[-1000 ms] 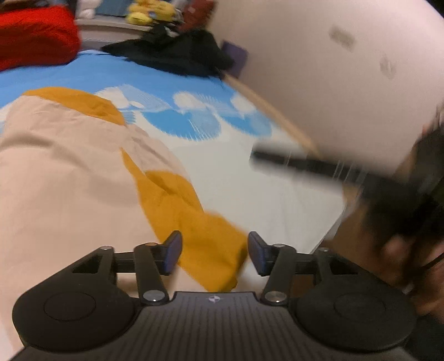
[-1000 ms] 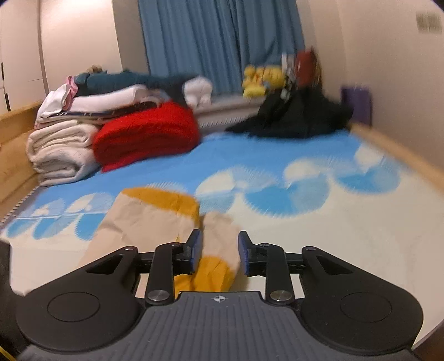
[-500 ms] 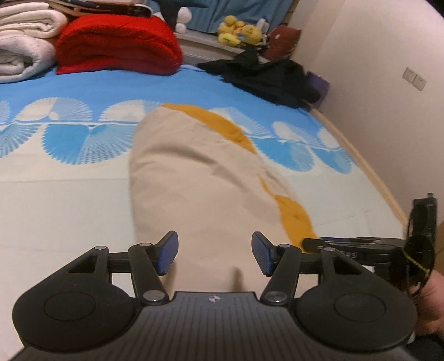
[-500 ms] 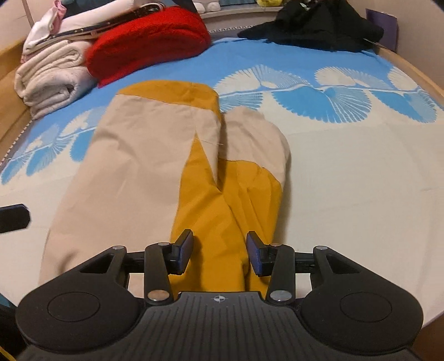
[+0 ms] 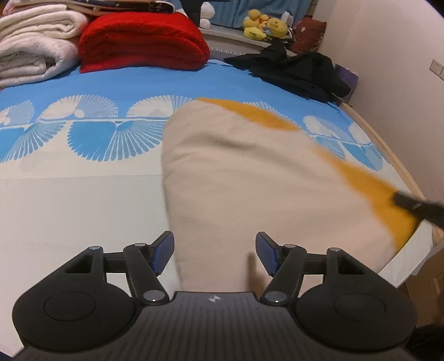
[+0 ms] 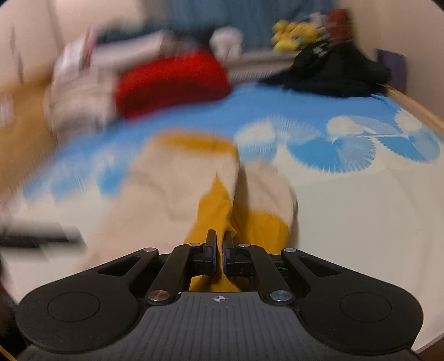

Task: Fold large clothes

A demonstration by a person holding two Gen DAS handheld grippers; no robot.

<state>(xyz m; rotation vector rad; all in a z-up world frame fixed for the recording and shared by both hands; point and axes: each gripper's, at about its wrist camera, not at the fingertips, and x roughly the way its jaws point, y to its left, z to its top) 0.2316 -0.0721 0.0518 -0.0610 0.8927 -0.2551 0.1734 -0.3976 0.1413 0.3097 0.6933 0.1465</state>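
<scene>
A beige garment with mustard-yellow panels [image 5: 244, 172] lies lengthwise on the bed. My left gripper [image 5: 213, 250] is open, its jaws wide apart over the garment's near beige edge. The right gripper's dark tip [image 5: 416, 207] shows blurred at the far right, over the yellow part. In the blurred right wrist view the same garment [image 6: 180, 180] spreads ahead. My right gripper [image 6: 219, 250] is shut on the garment's yellow cloth [image 6: 213, 216], which runs between the jaws.
The bed sheet [image 5: 69, 200] is white near me and blue-patterned farther off. Folded white blankets [image 5: 33, 52] and a red blanket [image 5: 141, 41] lie at the back left. A black clothes pile [image 5: 294, 69] and yellow plush toys [image 5: 263, 25] are at the back right. A wall [image 5: 394, 55] runs along the right.
My right gripper has closed on the yellow cloth; it was open half a second ago. The left gripper has edged closer to the garment's near edge, staying open.
</scene>
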